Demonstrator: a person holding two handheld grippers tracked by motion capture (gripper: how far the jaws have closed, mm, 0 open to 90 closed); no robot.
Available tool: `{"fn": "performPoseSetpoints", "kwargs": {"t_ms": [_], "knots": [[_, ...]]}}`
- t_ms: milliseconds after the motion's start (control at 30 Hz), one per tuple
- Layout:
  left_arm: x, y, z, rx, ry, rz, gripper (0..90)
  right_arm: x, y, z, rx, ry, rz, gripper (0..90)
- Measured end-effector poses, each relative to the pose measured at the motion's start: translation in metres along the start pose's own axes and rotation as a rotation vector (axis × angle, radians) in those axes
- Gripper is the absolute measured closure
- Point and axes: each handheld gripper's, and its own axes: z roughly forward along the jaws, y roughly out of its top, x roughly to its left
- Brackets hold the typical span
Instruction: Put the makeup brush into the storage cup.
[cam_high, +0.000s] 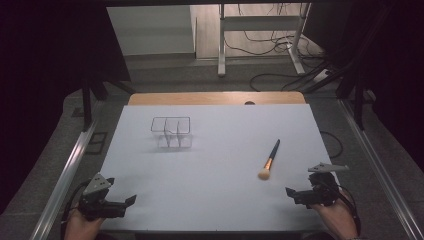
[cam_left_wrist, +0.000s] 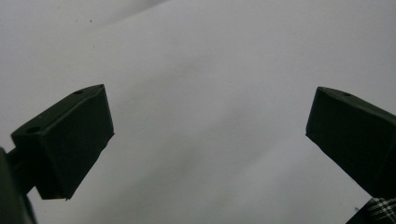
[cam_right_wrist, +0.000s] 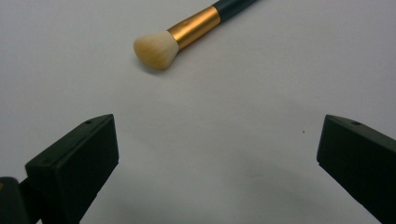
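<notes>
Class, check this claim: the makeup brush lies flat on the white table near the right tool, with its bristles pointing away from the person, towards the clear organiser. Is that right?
Not quite. The makeup brush does lie flat on the white table near the right tool, but its bristles point towards the person; the dark handle points away. The high view shows this. The clear organiser sits farther off to the left.
</notes>
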Motion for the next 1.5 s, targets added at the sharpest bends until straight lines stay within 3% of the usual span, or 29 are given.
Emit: {"fn": "performPoseSetpoints", "kwargs": {"t_ms": [433, 1500], "knots": [[-0.001, 0.000, 0.000, -0.001, 0.007, 0.004, 0.8, 0.001, 0.013, -0.001, 0.008, 0.035, 0.021, 0.0], [-0.004, 0.001, 0.002, 0.018, 0.016, 0.035, 0.7, -0.010, 0.047, 0.014, 0.075, -0.023, -0.013, 0.0]]}}
